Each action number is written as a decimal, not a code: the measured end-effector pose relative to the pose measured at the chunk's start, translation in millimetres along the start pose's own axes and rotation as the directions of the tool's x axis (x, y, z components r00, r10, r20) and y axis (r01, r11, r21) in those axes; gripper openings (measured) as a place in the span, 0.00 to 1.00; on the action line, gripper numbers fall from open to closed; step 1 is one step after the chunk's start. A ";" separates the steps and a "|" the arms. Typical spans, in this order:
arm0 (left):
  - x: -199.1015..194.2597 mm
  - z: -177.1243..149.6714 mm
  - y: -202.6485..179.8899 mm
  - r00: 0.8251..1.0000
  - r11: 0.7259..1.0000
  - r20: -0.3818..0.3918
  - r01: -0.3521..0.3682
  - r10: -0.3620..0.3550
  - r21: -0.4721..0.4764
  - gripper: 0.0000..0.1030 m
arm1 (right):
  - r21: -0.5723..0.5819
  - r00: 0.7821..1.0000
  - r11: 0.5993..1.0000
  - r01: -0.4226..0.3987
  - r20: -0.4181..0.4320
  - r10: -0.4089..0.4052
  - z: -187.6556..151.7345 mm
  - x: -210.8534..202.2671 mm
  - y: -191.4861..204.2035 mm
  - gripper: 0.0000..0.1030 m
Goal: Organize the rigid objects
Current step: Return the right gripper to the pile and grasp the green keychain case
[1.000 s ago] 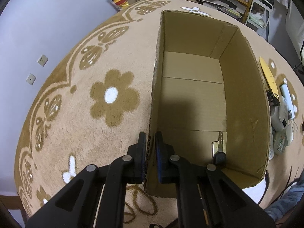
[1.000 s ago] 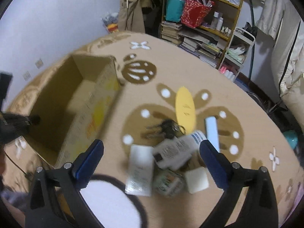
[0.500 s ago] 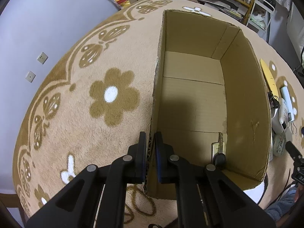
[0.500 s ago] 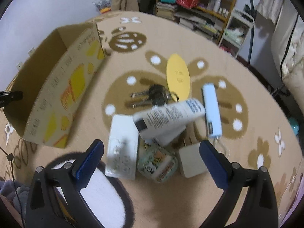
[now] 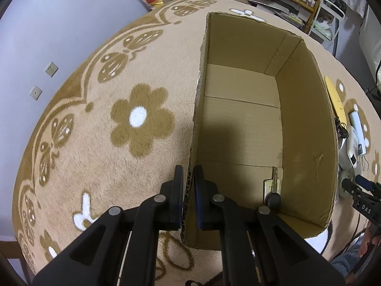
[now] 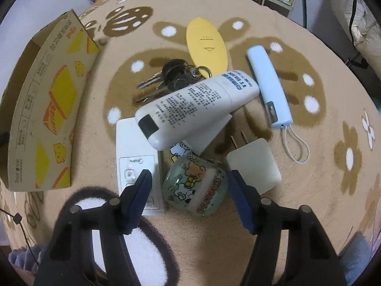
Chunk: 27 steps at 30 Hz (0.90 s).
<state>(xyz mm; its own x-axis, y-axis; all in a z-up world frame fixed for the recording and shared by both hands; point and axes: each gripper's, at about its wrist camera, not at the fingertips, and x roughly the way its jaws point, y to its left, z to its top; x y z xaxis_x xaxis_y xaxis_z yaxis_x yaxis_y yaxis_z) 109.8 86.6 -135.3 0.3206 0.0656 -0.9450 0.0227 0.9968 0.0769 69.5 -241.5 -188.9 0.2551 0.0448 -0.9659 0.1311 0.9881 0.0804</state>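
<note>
1. Two hand-held grippers: the left hand-held gripper (image 5: 188, 186) is clamped on the near left wall of the cardboard box (image 5: 307, 124), one finger outside, one inside.
2. Box sits on the patterned rug (image 5: 95, 128), open top; a key (image 5: 273, 188) lies in its near right corner, just right of the left gripper.
3. The right hand-held gripper (image 6: 190, 199) is spread wide, holding nothing, fingers either side of the cartoon case (image 6: 195, 187) without touching it.
4. Just beyond the case: white tube (image 6: 195, 109) lying over a white remote (image 6: 137, 157); key bunch (image 6: 171, 77), yellow oval card (image 6: 207, 45), blue stick (image 6: 269, 83), white charger (image 6: 253, 165) nearby.
5. Box lies left of this pile.
</note>
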 end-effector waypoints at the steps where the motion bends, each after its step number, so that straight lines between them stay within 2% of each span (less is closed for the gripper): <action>1: 0.1 0.0 0.0 1.000 1.000 0.000 0.000 0.000 -0.001 0.08 | 0.014 1.000 1.000 -0.007 -0.001 0.007 -0.1 0.5 -1.9 0.69; 10: -0.8 -0.6 -0.7 1.000 1.000 0.002 -0.005 0.005 0.011 0.08 | 0.122 0.997 0.991 -0.055 -0.052 0.061 -8.2 3.1 -14.8 0.69; 12: -0.9 -0.6 -1.0 1.000 1.000 0.003 -0.007 0.007 0.014 0.08 | 0.135 0.996 0.990 -0.045 -0.068 0.054 -8.1 6.5 -17.4 0.62; 13: -1.1 -0.6 -1.3 1.000 1.000 0.003 -0.008 0.007 0.015 0.08 | 0.150 0.996 0.988 -0.039 -0.073 0.051 -7.4 9.1 -19.1 0.62; 18: -0.5 0.0 -0.5 1.000 1.000 0.001 -0.001 0.001 0.007 0.08 | 0.243 0.992 0.964 -0.109 -0.043 0.123 -4.9 16.6 -31.6 0.63; 22: -0.8 0.1 -0.2 1.000 1.000 0.001 0.002 -0.002 0.004 0.08 | 0.349 0.984 0.925 -0.154 -0.035 0.176 -6.0 25.8 -47.3 0.63; 27: -0.7 0.0 0.1 1.000 1.000 0.000 0.002 -0.002 0.002 0.08 | 0.316 0.990 0.941 -0.119 -0.039 0.138 -9.1 24.9 -41.1 0.63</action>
<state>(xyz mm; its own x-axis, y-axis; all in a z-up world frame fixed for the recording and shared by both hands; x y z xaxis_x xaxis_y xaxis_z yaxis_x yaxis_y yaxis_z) 109.6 86.6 -134.6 0.3207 0.0634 -0.9451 0.0257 0.9968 0.0756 61.8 -279.7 -218.5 0.2328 0.1864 -0.9545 0.3957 0.8784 0.2680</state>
